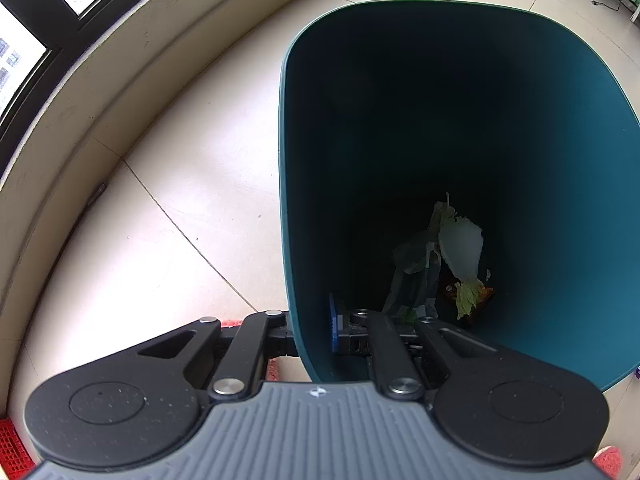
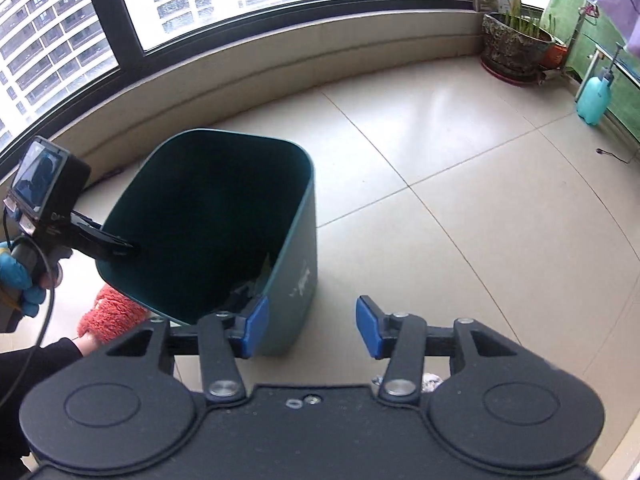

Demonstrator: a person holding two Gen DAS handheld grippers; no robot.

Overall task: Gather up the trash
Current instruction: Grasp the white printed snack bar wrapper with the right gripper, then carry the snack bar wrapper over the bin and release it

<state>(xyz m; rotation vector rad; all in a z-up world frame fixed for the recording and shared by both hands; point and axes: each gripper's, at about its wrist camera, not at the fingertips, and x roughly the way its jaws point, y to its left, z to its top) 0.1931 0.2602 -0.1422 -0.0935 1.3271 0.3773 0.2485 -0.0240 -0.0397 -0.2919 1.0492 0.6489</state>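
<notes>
The left gripper (image 1: 316, 336) is pointing steeply down, its 2 fingers pinching the near wall of the teal bin (image 1: 560, 160), 1 outside and 1 inside, so the claw is clamped together on that rim. From the right wrist view, the same left gripper (image 2: 120, 246) is reaching in from the left edge of the bin (image 2: 292, 208), carried by a hand in a blue glove (image 2: 16, 276), and the bin is tipping on the tiled floor (image 2: 440, 160).

The right gripper (image 2: 312, 328) is hanging above the floor just beside the bin's near right corner, angled downward, its blue pads (image 2: 256, 326) standing apart with nothing between them.

The trash (image 1: 456, 256) is lying at the bottom of the bin: a pale crumpled piece, a yellow-green leafy scrap and an orange wrapper, whose printing is too small to read. A faint whitish mark is showing on the bin's outer right wall, but I cannot read it. A small screen (image 2: 38, 172) is glowing on the back of the left gripper, unreadable too.

Over by the far right corner of the floor, a plant pot (image 2: 516, 44) and a turquoise spray bottle (image 2: 594, 100) are standing.
</notes>
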